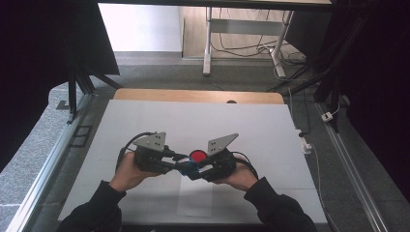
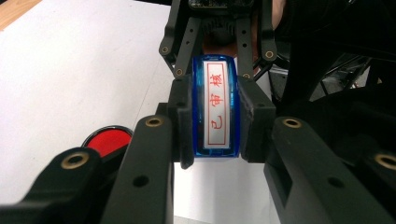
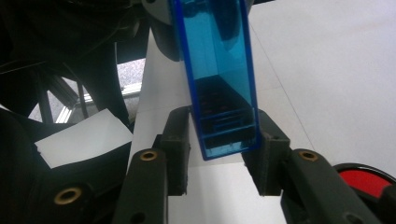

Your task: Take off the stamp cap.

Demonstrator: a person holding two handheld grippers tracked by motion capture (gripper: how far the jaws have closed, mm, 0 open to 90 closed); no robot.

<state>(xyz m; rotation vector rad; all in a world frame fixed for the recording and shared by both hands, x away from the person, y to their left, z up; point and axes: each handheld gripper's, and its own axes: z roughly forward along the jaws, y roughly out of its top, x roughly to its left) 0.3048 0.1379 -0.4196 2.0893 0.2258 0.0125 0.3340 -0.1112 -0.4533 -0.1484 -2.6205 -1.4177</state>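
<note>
Left gripper (image 1: 180, 159) clamps a blue translucent stamp (image 2: 216, 108) by its two long sides, jaws pressed flat against the plastic, label end facing its own camera; right gripper (image 1: 197, 172) has its jaws narrowed around the other end of the same stamp (image 3: 219, 79), pads at or almost at the blue walls in the right gripper view, contact looks made on the right pad, left pad has a hairline gap or touch, hard to say. Stamp hangs in the air between both hands over the white table (image 1: 145, 121), above the near centre. Step in hand, as I read it: two-handed grip on the self-inking stamp, probably pulling a cap off or handing it from one side to the other. Next move calls for the right jaws to bite firmly before any pull, then a straight pull along the stamp's long axis so it does not twist out of the left grip. Writing: white label with red frame and red characters 已审核 on the stamp end. No brand seen. Red round ink pad (image 1: 197, 155) in a black rim sits on the table just behind the grippers; white paper slip (image 3: 81, 137) lies flat nearby
</note>
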